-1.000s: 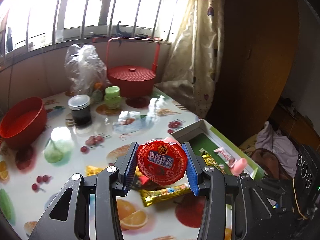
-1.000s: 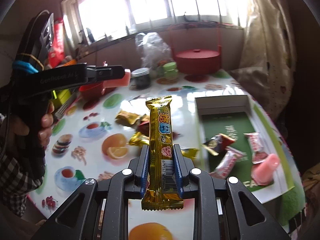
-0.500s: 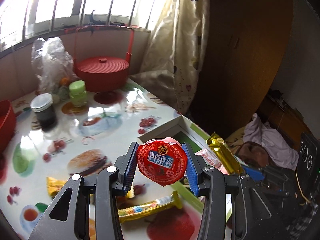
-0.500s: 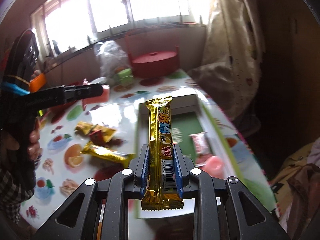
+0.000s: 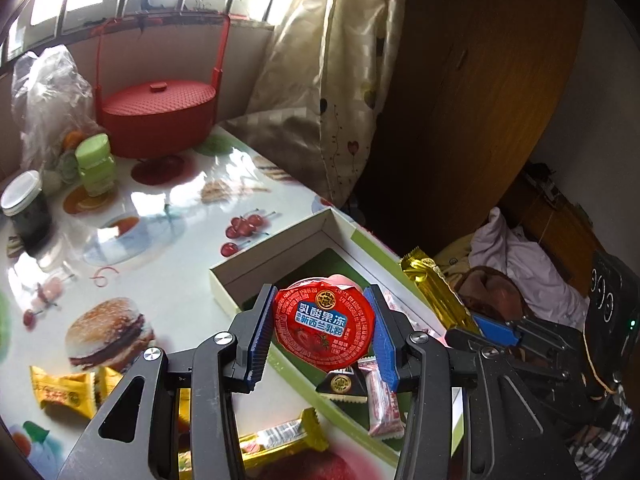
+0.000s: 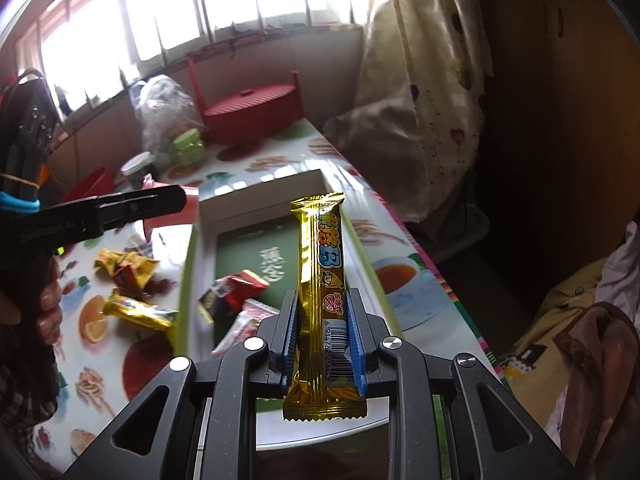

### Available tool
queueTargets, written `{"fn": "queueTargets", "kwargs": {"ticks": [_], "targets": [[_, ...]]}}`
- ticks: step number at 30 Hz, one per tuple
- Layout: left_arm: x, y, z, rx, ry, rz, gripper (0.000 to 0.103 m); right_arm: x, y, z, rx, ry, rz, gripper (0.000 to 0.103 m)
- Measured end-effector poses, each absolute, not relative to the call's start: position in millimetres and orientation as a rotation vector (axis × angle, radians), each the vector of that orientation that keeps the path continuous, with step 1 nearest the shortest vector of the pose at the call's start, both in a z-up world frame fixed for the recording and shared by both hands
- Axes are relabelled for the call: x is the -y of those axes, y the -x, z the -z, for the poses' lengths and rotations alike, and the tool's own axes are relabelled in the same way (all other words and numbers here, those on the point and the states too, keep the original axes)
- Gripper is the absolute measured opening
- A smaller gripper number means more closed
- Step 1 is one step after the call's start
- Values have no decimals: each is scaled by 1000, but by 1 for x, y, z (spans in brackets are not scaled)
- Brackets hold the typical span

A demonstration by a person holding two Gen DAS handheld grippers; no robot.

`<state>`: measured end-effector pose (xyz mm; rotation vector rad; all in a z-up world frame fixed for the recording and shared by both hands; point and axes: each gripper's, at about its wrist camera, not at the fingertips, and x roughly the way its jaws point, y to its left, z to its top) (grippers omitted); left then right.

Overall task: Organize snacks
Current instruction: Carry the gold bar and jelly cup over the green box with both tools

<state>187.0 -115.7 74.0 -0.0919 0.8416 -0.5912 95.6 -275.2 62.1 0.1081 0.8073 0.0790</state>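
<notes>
My left gripper is shut on a red-lidded jelly cup, held above the near corner of the shallow green-lined box. In the right wrist view my right gripper is shut on a gold snack bar that stands upright over the same box. The bar and the right gripper's blue pad also show at the right of the left wrist view. Inside the box lie a black triangular candy, a pink-white wrapped candy and a red packet.
Loose gold and yellow snacks lie on the fruit-print tablecloth left of the box, another gold bar near the front. A red lidded basket, green jar, dark jar and plastic bag stand at the back. A curtain hangs past the table's edge.
Both grippers have swung right and slightly down, from above the scattered snacks to above the box, each keeping its snack. The right gripper with its bar has come into the left wrist view.
</notes>
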Motion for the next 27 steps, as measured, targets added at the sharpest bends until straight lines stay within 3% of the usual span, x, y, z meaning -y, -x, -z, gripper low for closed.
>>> {"fn": "queueTargets", "kwargs": {"ticks": [27], "targets": [[145, -204, -32, -965, 36, 590, 45, 268, -128, -53, -845, -37, -116, 22]]}}
